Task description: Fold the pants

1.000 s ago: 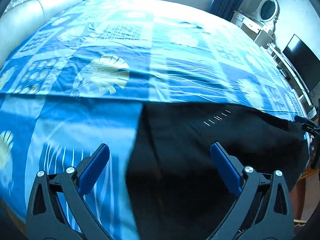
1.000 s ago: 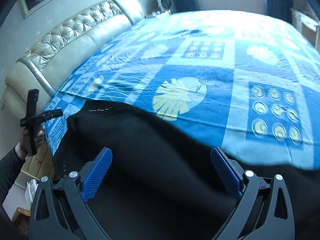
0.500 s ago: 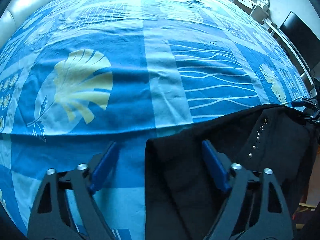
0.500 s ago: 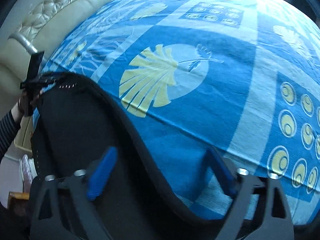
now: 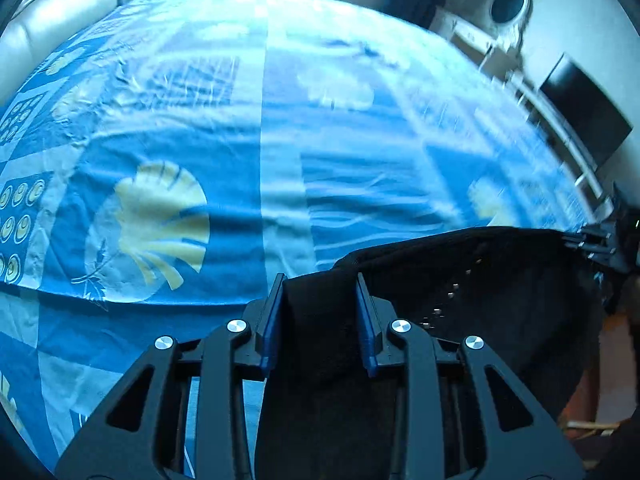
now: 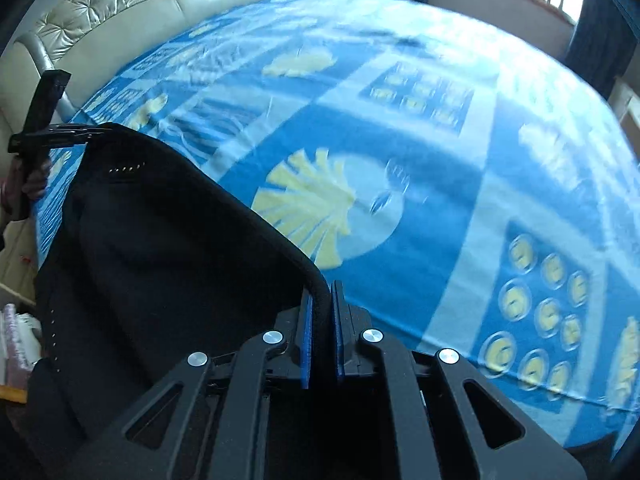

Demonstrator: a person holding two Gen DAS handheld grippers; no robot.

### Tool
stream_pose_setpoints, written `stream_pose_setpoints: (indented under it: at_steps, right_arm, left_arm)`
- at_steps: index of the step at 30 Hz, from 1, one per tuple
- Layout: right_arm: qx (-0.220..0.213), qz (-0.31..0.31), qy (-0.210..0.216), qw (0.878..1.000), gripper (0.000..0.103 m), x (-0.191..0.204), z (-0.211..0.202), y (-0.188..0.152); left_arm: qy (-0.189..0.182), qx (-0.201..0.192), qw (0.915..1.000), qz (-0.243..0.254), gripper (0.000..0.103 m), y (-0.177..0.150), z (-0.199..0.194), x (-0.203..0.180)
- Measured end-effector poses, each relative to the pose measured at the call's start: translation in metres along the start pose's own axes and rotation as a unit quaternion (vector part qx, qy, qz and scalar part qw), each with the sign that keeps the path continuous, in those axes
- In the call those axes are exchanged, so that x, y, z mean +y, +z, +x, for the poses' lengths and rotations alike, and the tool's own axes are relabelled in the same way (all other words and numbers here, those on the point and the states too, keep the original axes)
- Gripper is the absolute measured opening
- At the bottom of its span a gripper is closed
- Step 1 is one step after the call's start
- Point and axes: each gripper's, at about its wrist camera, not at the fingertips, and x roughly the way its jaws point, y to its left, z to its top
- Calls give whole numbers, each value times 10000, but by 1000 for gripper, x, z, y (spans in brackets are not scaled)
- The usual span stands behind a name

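Here, limp black pants (image 6: 168,248) (studded), patterned bedspread (image 6: 440,200)

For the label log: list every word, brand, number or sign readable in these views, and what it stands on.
None can be read. The black pants show only a row of small metal studs, no lettering. The blue bedspread carries shell and ring patterns only. The dark screen is blank.

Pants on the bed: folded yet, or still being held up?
Held up, unfolded: the black pants hang between the right tongs, pinching the edge, and the left tongs, closing on it.
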Motion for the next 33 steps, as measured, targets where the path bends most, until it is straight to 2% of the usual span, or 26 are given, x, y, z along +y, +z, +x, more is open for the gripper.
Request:
stream_pose_setpoints:
  at_steps: [4, 7, 14, 21, 26, 30, 31, 32, 33]
  right_arm:
    - [-388, -186, -237, 9988, 8, 17, -37, -9]
    - [-582, -306, -329, 9973, 8, 36, -57, -26]
    - [-738, -595, -522, 9941, 8, 87, -88, -101]
    - [-438, -535, -411, 9968, 8, 119, -77, -164]
    - [-242, -551, -451, 9972, 8, 137, -61, -191]
    - [-228, -544, -558, 9967, 13, 147, -56, -205]
    - [-238, -469, -554, 9971, 16, 146, -58, -206]
    - [-225, -336, -502, 9979, 19, 145, -60, -207]
    - [-202, -108, -367, 9991, 28, 141, -64, -207]
  left_arm:
    - [-126, -312, 9994, -63, 31, -10, -35, -9]
    - [-228, -458, 9986, -167, 31, -30, -59, -14]
    - [-382, -617, 9967, -363, 31, -107, -111, -28]
    - [-480, -392, 9946, -829, 31, -180, -117, -19]
    - [-388, -162, 9934, -1067, 30, -212, -105, -14]
    - [-587, 27, 9883, -1408, 31, -233, -96, -7]
    - [-654, 53, 9868, -1481, 33, -237, -95, -6]
    - [-770, 115, 9834, -1638, 39, -244, -94, -3]
    - [-848, 122, 9801, -1788, 47, -250, -94, -1]
